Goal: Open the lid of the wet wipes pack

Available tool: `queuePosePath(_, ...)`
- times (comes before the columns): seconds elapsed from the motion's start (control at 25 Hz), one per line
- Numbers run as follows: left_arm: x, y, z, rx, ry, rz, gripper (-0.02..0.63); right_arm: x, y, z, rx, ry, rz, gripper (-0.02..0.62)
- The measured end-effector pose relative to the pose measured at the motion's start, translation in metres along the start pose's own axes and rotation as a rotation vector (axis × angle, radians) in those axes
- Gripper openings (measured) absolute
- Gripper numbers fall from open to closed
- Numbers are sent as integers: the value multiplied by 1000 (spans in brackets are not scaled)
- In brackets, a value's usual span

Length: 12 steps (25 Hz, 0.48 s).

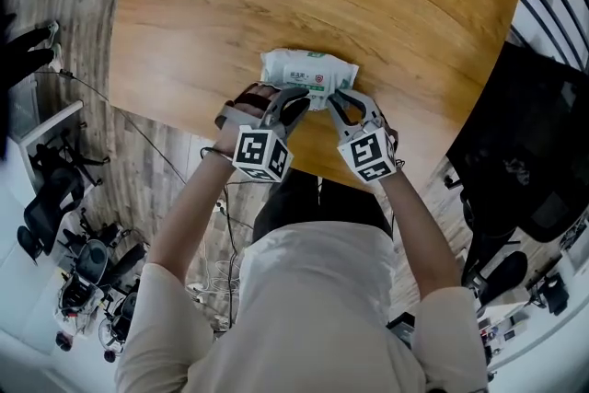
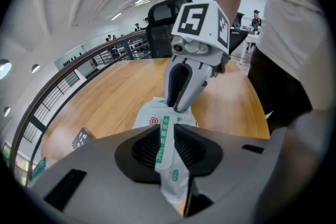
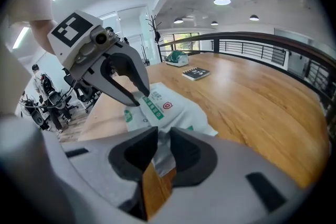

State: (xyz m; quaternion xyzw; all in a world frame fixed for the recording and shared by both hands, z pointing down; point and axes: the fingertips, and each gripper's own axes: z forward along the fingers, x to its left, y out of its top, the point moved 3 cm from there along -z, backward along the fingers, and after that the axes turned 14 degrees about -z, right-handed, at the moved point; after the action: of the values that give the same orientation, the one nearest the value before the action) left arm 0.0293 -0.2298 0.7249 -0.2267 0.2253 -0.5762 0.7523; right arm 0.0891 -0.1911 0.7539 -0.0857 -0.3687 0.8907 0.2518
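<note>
1. The wet wipes pack point(image 1: 308, 72) lies flat near the front edge of the bench point(image 1: 414, 23), and no view shows its lid raised. Both grippers are at its near side.
2. The left gripper point(image 1: 296, 106) has its jaws a little apart. The pack's green-striped face shows in the gap, but the pads do not seem to press on it.
3. The right gripper point(image 1: 342, 104) is also narrowly spread. The pack's crimped end and bare bench wood show through the gap, and it does not appear to be pinching anything.
4. With neither gripper pinning it, the soft pack would probably slide or lift whole when the lid is pulled, and so stay shut.
5. The pack is close to the bench edge, so a tug towards the person could drag it off.
6. The lid edge is hard to pick out on the glossy film. A jaw closing in the wrong place may catch only wrapper and crumple or tear it.
7. The two grippers' tips are just beside each other, so closing either one could knock the other.
</note>
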Motion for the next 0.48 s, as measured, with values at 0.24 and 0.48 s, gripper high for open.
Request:
queuePosePath(0.24,-5,-7,11,53,4,124,94,0,-2,1,-15,6,9,61)
queuePosePath(0.48,-9,-11,20,64,17,176,107,0,-2,1,-19,8,14,61)
